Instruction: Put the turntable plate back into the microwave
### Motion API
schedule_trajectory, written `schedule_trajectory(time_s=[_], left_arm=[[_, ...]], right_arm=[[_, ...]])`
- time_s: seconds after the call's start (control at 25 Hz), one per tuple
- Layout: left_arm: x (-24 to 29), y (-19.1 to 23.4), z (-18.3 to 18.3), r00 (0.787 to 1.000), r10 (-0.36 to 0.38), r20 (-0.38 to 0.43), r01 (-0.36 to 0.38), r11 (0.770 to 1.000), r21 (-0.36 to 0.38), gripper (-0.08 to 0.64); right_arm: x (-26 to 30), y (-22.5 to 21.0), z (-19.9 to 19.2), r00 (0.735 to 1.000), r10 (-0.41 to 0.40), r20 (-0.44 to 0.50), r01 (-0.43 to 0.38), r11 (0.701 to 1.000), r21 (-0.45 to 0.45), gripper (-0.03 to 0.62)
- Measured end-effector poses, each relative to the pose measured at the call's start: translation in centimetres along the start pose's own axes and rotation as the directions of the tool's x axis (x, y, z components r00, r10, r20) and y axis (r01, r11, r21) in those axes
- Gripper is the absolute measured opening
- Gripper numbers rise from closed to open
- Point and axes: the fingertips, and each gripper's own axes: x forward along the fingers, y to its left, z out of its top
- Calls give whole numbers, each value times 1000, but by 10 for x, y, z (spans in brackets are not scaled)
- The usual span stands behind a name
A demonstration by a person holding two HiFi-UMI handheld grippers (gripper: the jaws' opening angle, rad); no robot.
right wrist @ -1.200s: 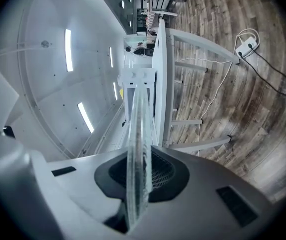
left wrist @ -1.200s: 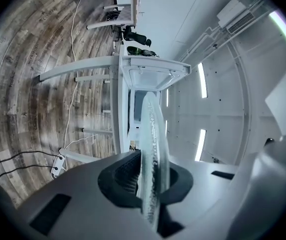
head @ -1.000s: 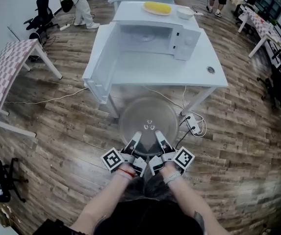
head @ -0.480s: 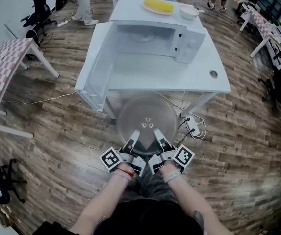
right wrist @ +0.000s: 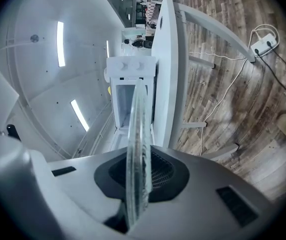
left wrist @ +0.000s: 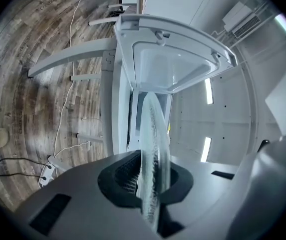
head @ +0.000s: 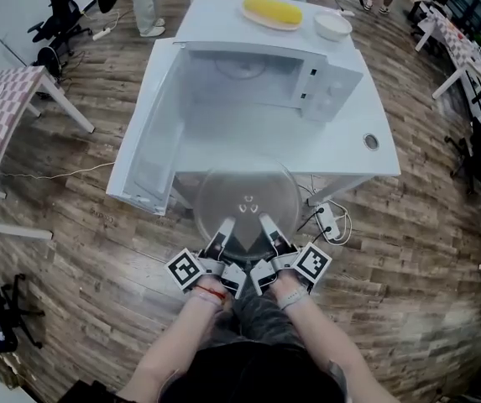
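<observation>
**Glass plate held by one edge, not yet in the oven**

The turntable plate (head: 244, 204) is clear glass. It hangs roughly level in front of the microwave (head: 257, 78), over the front edge of the table (head: 341, 141) the microwave stands on, and is not yet inside the cavity. The left gripper (head: 223, 227) and right gripper (head: 265, 223) are both clamped on the rim farthest from the microwave, side by side. Each gripper view shows the glass edge pinched between the jaws.

Nearly all the plate's weight sits beyond that narrow grip. A jolt or a loosened squeeze could let the smooth glass pivot downward or slide out, and it would strike the table edge or the floor.

The door (head: 152, 133) stands open at the microwave's left, and the plate's left edge is near it. Drifting that way risks a knock.

The plate looks almost as wide as the opening. Through this wide lens the clearance is hard to judge, so a skewed entry might clip the frame.
</observation>
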Motion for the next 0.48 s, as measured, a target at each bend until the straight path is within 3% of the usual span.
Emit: schedule_trajectory(time_s=[0.48], left_arm=[[76, 10, 30, 1000, 13, 26, -12, 1000, -17, 32]], right_arm=[[67, -3, 51, 1000, -10, -22, 10, 1000, 12, 41]])
